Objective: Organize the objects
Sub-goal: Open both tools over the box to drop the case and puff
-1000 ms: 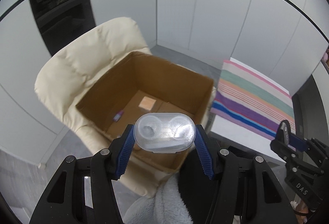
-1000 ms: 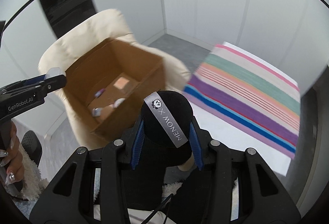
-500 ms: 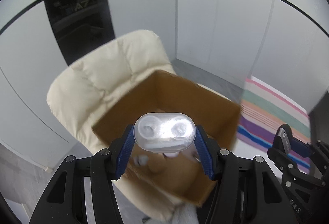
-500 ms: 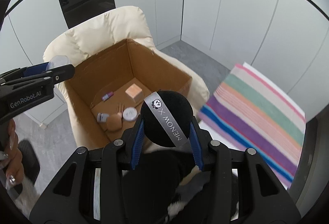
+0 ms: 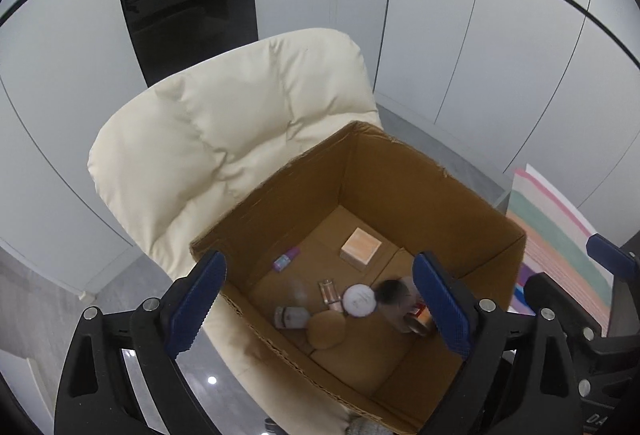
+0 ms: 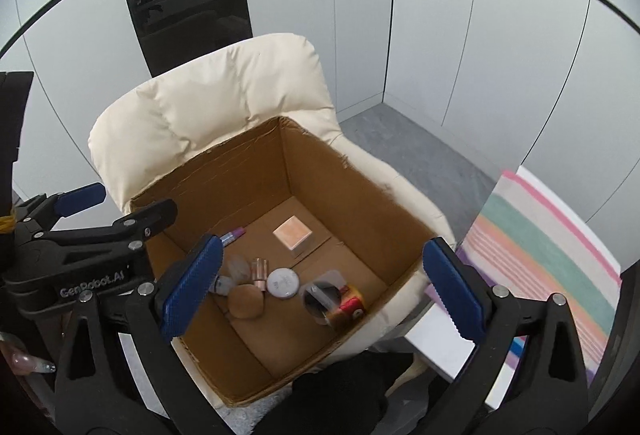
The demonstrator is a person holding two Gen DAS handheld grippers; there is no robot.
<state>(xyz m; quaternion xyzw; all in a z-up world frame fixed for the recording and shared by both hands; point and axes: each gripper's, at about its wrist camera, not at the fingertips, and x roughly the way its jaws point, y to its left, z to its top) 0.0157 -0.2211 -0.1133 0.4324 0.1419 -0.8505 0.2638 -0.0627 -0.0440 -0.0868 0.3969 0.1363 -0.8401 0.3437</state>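
An open cardboard box (image 5: pixel 404 191) (image 6: pixel 344 199) rests on a cream padded chair (image 5: pixel 224 139). My left gripper (image 5: pixel 318 303) hangs over the box's near side, jaws opening wide with nothing between them. A blurred clear case (image 5: pixel 297 291) (image 6: pixel 238 267) is dropping onto the box floor below it. My right gripper (image 6: pixel 322 289) is also over the box, jaws opening and empty. The black puff with a grey ribbon (image 6: pixel 322 295) (image 5: pixel 390 293) lies below it beside a red and gold cylinder (image 6: pixel 349 305). My left gripper (image 6: pixel 120 201) shows at the left of the right wrist view.
Inside the box lie a peach cube box (image 5: pixel 361 247), a purple tube (image 5: pixel 286 259), a white round compact (image 5: pixel 360 300), a brown round puff (image 5: pixel 326 329) and a rose-gold tube (image 5: pixel 328 291). A striped cloth (image 6: pixel 552 247) covers a surface to the right. Grey wall panels stand behind.
Both grippers moved over the box and their jaws spread apart. The clear case left the left gripper and the black puff left the right one; both are now in the box.
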